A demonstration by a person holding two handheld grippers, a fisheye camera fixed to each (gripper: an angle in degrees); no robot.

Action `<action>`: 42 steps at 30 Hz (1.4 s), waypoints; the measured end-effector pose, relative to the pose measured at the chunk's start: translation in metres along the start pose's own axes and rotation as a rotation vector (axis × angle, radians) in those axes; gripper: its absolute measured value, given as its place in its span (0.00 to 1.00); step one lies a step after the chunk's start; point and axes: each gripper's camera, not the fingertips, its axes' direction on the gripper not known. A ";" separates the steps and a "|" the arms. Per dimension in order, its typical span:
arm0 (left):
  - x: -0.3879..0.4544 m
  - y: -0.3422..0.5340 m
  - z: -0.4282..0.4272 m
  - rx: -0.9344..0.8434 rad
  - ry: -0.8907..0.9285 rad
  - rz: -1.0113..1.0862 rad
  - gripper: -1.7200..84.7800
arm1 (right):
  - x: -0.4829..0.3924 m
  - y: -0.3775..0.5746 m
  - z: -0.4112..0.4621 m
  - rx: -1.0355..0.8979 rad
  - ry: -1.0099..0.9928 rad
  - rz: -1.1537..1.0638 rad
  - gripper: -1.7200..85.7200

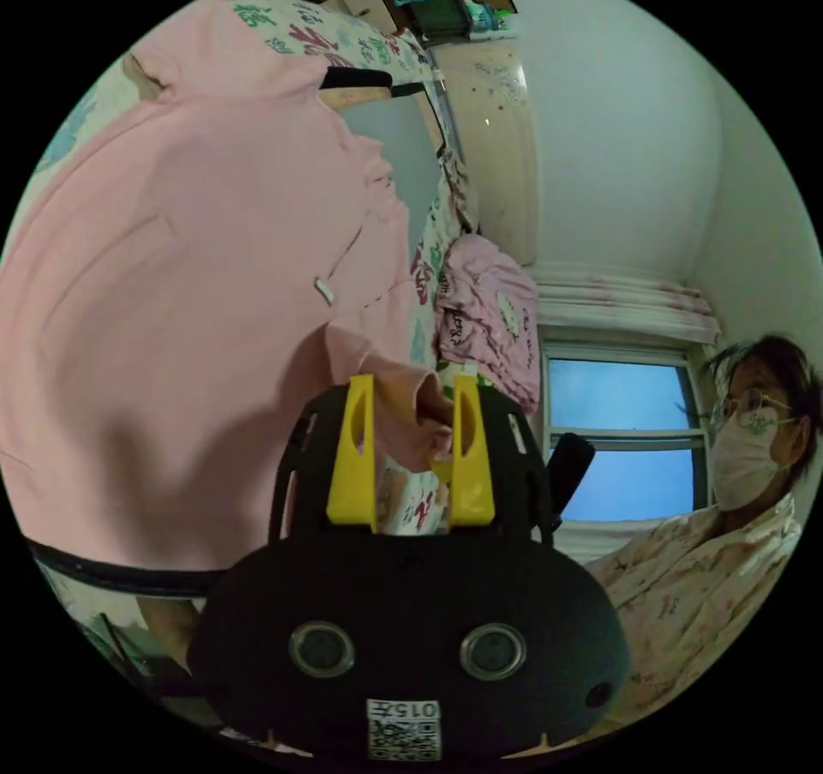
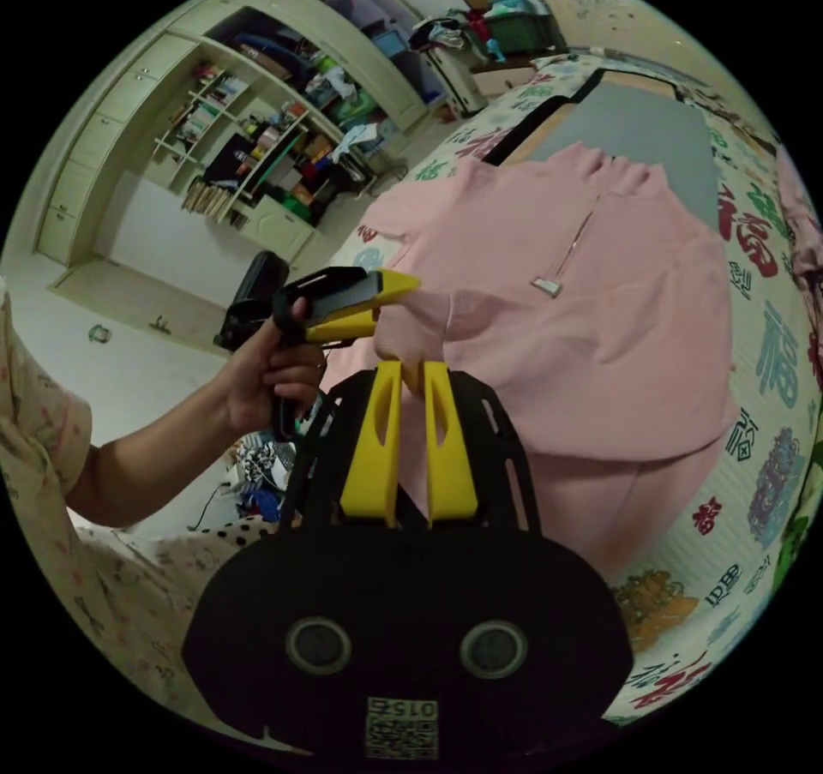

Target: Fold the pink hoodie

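Patterned bedspread (image 2: 771,354) lies half hidden under pink hoodie (image 2: 591,311), both grippers pinching it.

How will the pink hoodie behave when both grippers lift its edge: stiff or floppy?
Probably floppy: the pink hoodie already sags and creases where the left gripper and right gripper pinch its edge. It looks thick, so it may hang heavily and drag across the patterned bed cover. The zipper pull will likely swing loose.

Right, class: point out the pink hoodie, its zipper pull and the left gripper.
pink hoodie (image 2: 617,311): right gripper view, front panel.
zipper pull (image 2: 545,285): right gripper view, metal tab.
left gripper (image 2: 403,287): right gripper view, yellow jaw tips.
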 end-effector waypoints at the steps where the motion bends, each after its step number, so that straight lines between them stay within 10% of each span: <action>1: -0.015 0.000 -0.009 -0.025 -0.021 0.003 0.11 | -0.002 -0.004 0.001 -0.008 0.010 -0.006 0.08; 16: -0.153 0.010 -0.023 -0.163 -0.300 0.009 0.02 | 0.051 -0.091 0.015 -0.234 -0.075 0.013 0.08; 29: -0.160 -0.032 0.061 -0.131 -0.577 0.039 0.11 | 0.318 -0.148 -0.117 0.206 0.056 0.831 0.17; 42: 0.023 -0.298 0.465 -0.195 -0.492 0.597 0.18 | 0.428 -0.202 -0.109 0.311 -0.231 1.067 0.09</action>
